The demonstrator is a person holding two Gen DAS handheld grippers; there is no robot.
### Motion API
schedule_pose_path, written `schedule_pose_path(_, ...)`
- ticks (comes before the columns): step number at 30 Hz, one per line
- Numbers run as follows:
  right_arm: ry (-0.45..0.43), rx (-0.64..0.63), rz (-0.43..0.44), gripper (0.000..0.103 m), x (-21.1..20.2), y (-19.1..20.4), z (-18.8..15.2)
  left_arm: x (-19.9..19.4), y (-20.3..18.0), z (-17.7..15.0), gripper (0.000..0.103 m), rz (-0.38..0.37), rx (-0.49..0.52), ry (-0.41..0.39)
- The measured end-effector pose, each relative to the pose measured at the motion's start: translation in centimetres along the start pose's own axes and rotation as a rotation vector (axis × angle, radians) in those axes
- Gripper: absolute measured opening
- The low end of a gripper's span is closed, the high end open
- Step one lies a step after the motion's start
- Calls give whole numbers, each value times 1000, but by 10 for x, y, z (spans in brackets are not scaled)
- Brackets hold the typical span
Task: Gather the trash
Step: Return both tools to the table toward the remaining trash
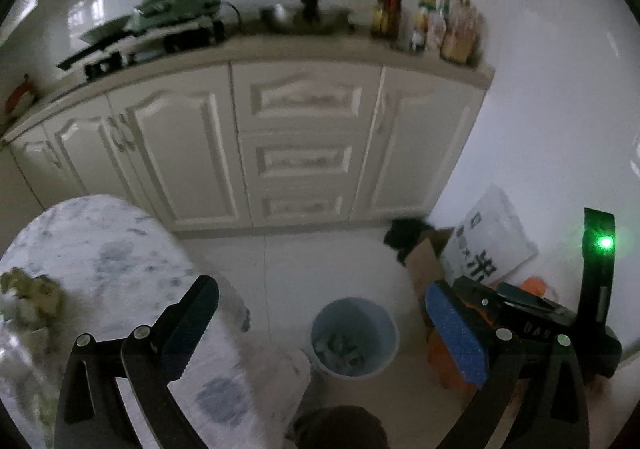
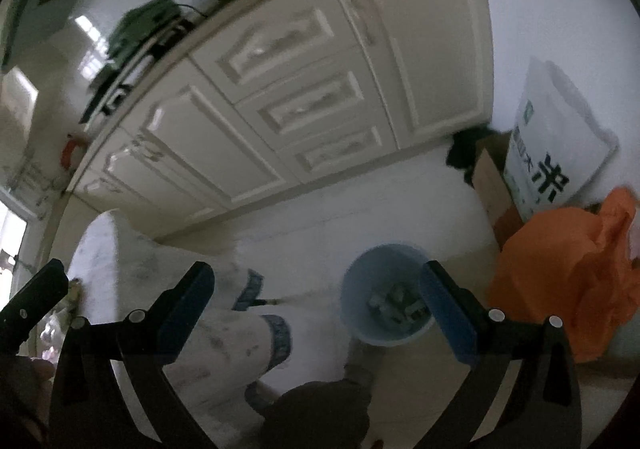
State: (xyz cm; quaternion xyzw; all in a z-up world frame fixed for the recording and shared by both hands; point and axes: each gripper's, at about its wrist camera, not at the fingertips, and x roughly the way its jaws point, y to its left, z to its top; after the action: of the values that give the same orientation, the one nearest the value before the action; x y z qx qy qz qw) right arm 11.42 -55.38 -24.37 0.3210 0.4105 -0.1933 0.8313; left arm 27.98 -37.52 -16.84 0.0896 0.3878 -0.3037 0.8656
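Note:
A pale blue waste bin [image 1: 354,335] stands on the floor below both grippers, with crumpled scraps inside; it shows in the right wrist view too [image 2: 386,295]. My left gripper [image 1: 324,329] hangs wide open above it, nothing between its fingers. My right gripper [image 2: 320,313] is also wide open and empty, its right finger [image 2: 450,319] over the bin's rim. In the left wrist view the other gripper's body [image 1: 532,323] sits at the right with a green light. A heap of greenish scraps [image 1: 28,297] lies on the table's left part.
A round table with a flowered white cloth [image 1: 120,269] fills the lower left. Cream cabinets [image 1: 304,145] with a cluttered counter run behind. At the right stand a cardboard box [image 2: 494,185], a white printed bag [image 2: 556,141] and an orange plastic bag [image 2: 568,277]. A person's dark shoe [image 2: 320,413] is at the bottom.

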Motion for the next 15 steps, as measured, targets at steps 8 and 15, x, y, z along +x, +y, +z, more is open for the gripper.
schedule_pose_path(8, -75, -131, 62, 103, -51, 83, -15, -122, 55, -45, 102, 50, -60, -143)
schedule_pose_path(15, -116, -223, 136, 103, -79, 152, -33, -211, 95, -92, 102, 140, -128, -233)
